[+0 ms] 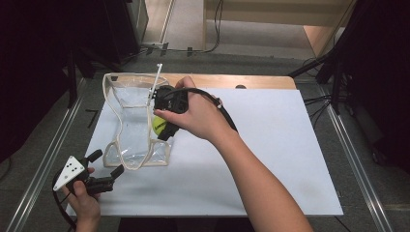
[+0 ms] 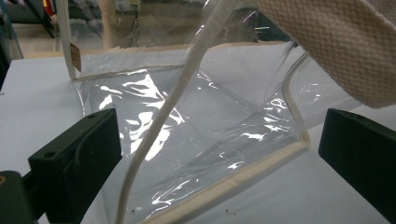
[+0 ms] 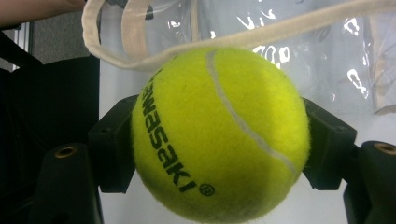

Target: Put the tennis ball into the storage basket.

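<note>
A clear plastic tote bag (image 1: 133,121) with cream straps lies on the white table mat (image 1: 270,145); its transparent wall (image 2: 196,126) and a cream strap (image 2: 159,126) appear close up in the left gripper view. My right gripper (image 1: 162,124) hovers at the bag's right edge, shut on a yellow-green tennis ball (image 1: 158,125), which is printed "Kawasaki" (image 3: 219,135) and pressed between both black jaws. My left gripper (image 1: 104,166) sits near the bag's near left corner, open, nothing between its jaws.
A wooden table edge (image 1: 232,79) runs behind the mat. Metal rails (image 1: 358,164) flank both sides. Cables (image 1: 212,29) trail on the floor beyond the table. The mat's right half is bare.
</note>
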### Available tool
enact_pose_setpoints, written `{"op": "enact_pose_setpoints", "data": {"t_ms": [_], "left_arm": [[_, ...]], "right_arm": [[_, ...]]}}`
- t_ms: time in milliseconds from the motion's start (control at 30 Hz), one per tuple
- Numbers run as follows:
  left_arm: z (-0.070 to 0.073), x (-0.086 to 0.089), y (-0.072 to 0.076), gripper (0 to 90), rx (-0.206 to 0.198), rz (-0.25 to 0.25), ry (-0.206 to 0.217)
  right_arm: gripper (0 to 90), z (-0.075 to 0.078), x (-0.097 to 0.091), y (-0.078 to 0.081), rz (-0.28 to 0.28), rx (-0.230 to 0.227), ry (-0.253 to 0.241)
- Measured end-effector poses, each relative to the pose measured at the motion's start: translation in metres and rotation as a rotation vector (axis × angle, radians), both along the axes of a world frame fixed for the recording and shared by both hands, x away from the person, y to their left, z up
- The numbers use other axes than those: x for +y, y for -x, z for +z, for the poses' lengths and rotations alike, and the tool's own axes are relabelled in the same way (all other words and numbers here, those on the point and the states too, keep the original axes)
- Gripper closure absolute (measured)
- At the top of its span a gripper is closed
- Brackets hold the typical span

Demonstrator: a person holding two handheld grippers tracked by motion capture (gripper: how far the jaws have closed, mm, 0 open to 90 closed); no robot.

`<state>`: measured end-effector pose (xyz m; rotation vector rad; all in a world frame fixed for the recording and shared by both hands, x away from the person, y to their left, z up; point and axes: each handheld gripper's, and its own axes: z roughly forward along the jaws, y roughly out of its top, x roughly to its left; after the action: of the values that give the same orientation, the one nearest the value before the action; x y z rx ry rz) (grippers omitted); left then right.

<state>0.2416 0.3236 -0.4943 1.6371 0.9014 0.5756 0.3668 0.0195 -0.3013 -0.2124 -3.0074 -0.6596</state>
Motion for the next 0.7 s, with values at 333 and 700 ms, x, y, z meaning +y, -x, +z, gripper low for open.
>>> {"op": "enact_pose_setpoints", "data": {"t_ms": [333,700], "left_arm": [[0.0,0.0,0.0,0.0,-0.001,-0.003,-0.004],[0.0,0.0,0.0,0.0,0.0,0.002,0.0]], "right_arm": [[23.7,0.013,0.011,-0.001,0.008,-0.018,0.001],[23.7,0.021,0.024,-0.003,0.03,-0.019,-0.004]]}}
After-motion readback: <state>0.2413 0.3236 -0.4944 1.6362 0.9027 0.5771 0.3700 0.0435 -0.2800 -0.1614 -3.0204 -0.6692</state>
